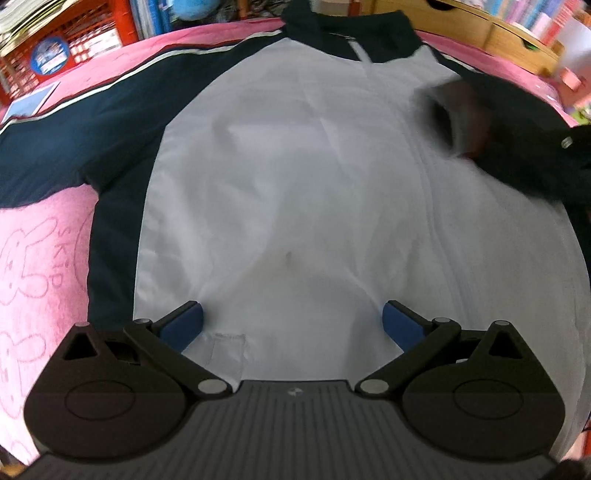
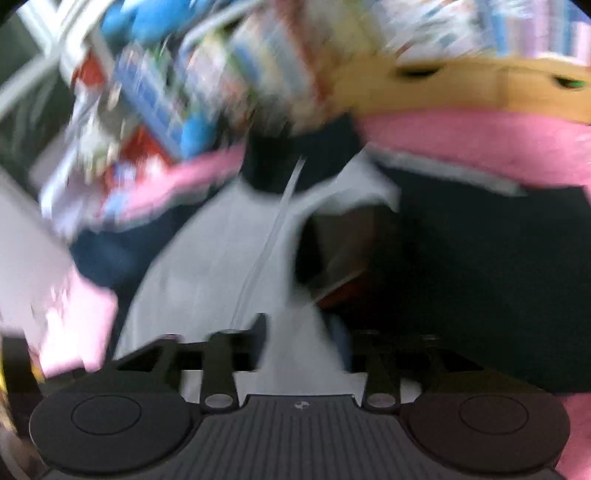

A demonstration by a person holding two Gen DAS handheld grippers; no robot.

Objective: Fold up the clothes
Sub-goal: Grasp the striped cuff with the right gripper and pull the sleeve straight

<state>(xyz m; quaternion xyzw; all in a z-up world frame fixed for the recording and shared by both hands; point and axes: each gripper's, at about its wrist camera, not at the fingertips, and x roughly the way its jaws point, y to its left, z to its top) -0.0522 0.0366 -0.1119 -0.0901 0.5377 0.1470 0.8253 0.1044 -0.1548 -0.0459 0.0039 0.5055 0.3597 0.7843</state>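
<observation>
So you've got the jacket (image 1: pixel 288 177) laid flat on the pink blanket (image 1: pixel 40 258), front side up, collar (image 1: pixel 351 33) at 12 o'clock and the hem down at 6 o'clock near your left gripper (image 1: pixel 291 321). White body panel fills the middle, navy sleeve (image 1: pixel 74 136) with a pale stripe runs out to 9 o'clock. Your left gripper hangs over the lower part of the white panel with its jaws wide apart, blue pads (image 1: pixel 184 326) on either side and nothing pinched between them. Your right gripper (image 2: pixel 303 332) shows up in the left wrist view as a dark smear around 2 o'clock, over the other navy sleeve (image 2: pixel 480 277) where it's bunched across the shoulder. The right wrist view is super blurry; the jaws look partly open with white fabric running up between them, but you can't tell if they're actually pressing on it. Behind the blanket at 12 o'clock there's a red crate (image 1: pixel 70 48), a wooden shelf (image 1: pixel 491 29) and rows of books (image 1: pixel 535 14).
</observation>
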